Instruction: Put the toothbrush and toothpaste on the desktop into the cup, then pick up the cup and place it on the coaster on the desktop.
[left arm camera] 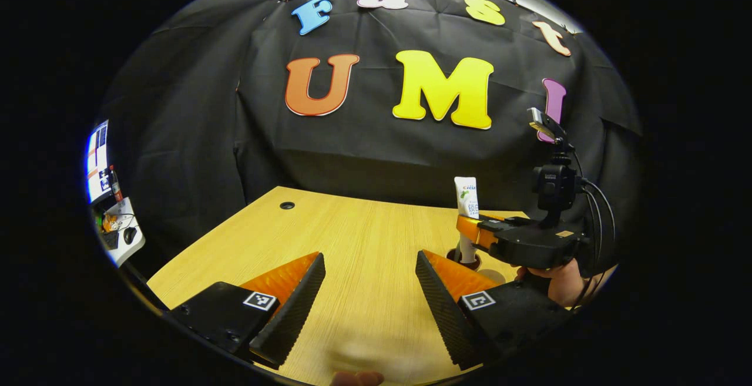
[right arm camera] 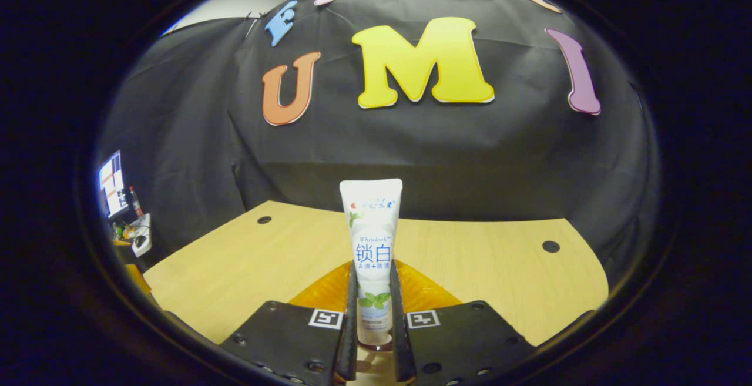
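- left hand-held gripper: fingers spread wide, nothing between them, hovering over the bench
- right hand-held gripper at 3 o'clock: clamped tight on the toothpaste, which stands upright, crimped end at 12 o'clock
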`<action>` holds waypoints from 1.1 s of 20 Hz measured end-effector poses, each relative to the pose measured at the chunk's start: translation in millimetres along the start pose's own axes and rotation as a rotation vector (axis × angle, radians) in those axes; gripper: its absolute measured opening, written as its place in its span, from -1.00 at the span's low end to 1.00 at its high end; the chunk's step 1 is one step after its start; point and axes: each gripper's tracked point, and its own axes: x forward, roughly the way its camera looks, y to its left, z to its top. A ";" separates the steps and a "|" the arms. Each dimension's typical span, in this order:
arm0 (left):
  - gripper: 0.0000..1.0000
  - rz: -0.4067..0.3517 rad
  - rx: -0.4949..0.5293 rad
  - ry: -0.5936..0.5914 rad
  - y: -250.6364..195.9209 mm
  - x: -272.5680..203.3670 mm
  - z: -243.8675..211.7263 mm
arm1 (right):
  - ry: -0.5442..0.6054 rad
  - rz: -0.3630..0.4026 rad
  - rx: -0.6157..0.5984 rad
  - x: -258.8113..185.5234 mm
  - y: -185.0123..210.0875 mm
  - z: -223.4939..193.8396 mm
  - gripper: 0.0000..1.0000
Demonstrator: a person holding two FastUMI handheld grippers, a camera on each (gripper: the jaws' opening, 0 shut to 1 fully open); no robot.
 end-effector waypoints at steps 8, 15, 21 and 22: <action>0.96 0.002 -0.022 0.022 4.8 5.2 -5.5 | 0.027 -0.003 -0.011 -8.5 -2.5 -13.7 -0.17; 0.96 -0.033 -0.021 0.009 -12.2 9.4 1.5 | 0.011 -0.013 0.014 -33.7 -12.7 -8.1 0.60; 0.96 -0.078 -0.042 -0.002 -34.5 8.0 8.8 | -0.029 -0.042 0.038 -74.9 -27.3 15.7 0.79; 0.96 -0.086 -0.045 0.005 -39.5 8.4 8.3 | -0.029 -0.046 0.042 -83.5 -30.6 20.1 0.77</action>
